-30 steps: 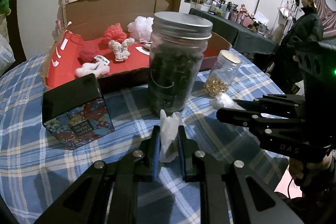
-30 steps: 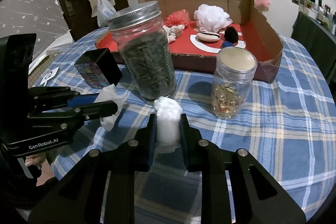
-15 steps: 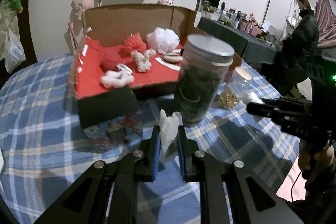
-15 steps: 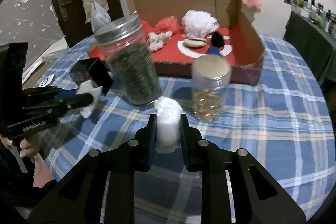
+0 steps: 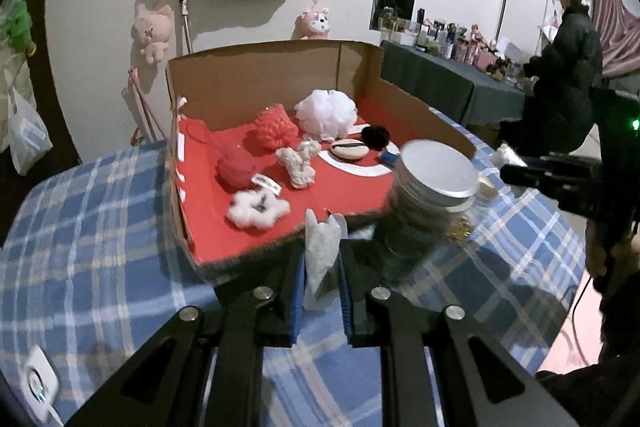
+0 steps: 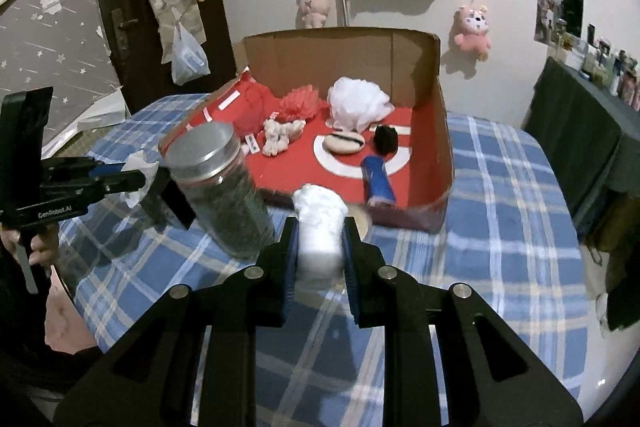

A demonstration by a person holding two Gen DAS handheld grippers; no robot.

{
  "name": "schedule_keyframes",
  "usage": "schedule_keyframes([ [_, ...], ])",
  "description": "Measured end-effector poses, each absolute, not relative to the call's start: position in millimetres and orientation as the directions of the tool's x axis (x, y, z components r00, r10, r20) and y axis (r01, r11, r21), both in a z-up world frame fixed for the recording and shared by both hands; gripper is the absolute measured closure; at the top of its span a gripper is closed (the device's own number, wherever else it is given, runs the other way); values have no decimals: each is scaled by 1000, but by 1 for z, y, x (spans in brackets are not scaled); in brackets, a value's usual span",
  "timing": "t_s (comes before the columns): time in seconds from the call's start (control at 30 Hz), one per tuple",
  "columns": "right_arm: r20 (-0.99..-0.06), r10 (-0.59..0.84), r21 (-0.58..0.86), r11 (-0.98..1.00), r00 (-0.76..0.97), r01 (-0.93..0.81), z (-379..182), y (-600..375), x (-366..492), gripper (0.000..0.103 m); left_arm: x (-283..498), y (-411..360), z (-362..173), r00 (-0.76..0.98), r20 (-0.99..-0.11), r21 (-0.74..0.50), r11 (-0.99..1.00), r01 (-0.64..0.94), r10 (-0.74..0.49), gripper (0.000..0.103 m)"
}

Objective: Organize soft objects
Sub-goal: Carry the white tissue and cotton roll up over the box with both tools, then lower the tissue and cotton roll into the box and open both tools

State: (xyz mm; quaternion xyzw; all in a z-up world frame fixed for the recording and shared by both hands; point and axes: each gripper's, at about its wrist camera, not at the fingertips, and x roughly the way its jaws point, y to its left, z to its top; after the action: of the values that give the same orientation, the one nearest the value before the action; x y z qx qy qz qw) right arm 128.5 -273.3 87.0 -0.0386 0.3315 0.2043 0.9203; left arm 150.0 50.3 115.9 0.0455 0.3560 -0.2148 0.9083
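Note:
My left gripper [image 5: 321,259] is shut on a crumpled white tissue [image 5: 320,255], held above the blue plaid table near the front edge of the cardboard box [image 5: 256,79]. It also shows in the right wrist view [image 6: 136,171]. My right gripper [image 6: 320,251] is shut on a white cotton wad [image 6: 319,223], held just in front of the box [image 6: 340,55]. The red-floored box holds a white mesh puff [image 5: 326,113], red puffs [image 5: 276,125], a rope knot [image 5: 298,163] and a white fluffy piece [image 5: 256,209].
A tall jar with a metal lid [image 6: 224,187] stands on the table between the grippers, in front of the box. A smaller jar [image 5: 468,215] stands beside it. A black brush [image 6: 386,139], a blue tube [image 6: 378,181] and a pad [image 6: 344,143] lie in the box.
Both grippers have risen and moved forward toward the box, each still holding its white piece. The jars now sit lower and closer in view.

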Motion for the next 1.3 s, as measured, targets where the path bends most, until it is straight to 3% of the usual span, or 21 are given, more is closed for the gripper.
schedule_keyframes([
  [0.43, -732, 400, 77, 853, 552, -517, 88, -250, 222, 83, 239, 21, 116, 523, -760, -20, 819, 573, -385, 87],
  [0.8, -843, 412, 130, 779, 345, -614, 55, -213, 301, 83, 305, -12, 85, 360, -846, -79, 761, 644, -393, 87],
  [1.3, -928, 298, 91, 761, 222, -642, 19, -184, 331, 83, 329, -45, 54, 258, -914, -51, 718, 694, -314, 87],
])
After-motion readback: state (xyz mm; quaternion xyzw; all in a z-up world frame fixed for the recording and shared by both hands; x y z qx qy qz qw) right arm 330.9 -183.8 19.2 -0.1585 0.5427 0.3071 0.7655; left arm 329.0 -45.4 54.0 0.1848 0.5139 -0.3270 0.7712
